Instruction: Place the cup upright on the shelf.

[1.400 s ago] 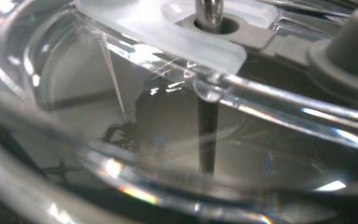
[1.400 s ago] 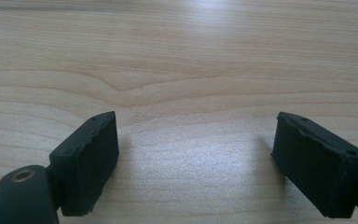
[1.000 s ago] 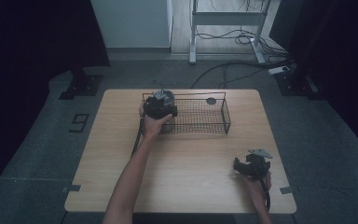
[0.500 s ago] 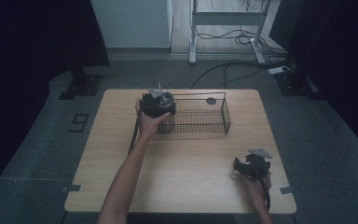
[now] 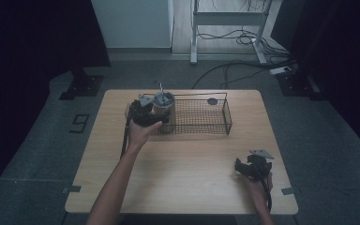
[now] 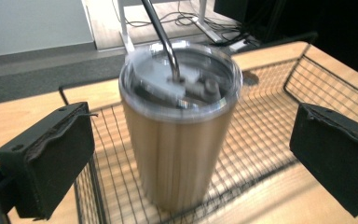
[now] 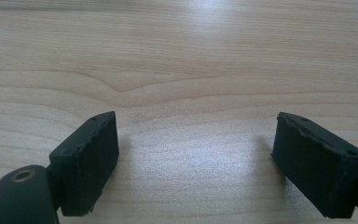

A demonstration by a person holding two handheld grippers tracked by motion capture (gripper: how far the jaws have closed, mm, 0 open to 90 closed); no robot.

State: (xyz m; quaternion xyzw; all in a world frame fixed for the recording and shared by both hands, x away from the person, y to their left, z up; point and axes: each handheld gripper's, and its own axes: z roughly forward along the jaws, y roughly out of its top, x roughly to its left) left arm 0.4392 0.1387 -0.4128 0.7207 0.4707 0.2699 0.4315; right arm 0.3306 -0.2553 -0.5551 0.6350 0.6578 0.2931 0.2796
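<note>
Tumbler stands in wire basket (image 5: 201, 117) at the table's (image 5: 183, 183) far edge

The lidded steel tumbler (image 6: 179, 135), apparently upright, occupies the basket's left end; the left gripper (image 6: 186, 154), jaws just opened wide, flanks it untouched. The right gripper (image 7: 200, 158) gapes empty near the front right corner.

1. We see a tumbler (image 6: 179, 135) upright in a wire basket (image 6: 261, 140) on the worktop (image 6: 23, 112).
2. Our left gripper (image 6: 189, 158) has just been opening; its jaws stand clear of the tumbler between them.
3. A metal straw (image 6: 161, 37) rises through the lid.

A small dark round disc (image 5: 212, 101) lies in the basket's far right corner; cables (image 5: 225, 75) trail across the grey floor (image 5: 37, 140).
</note>
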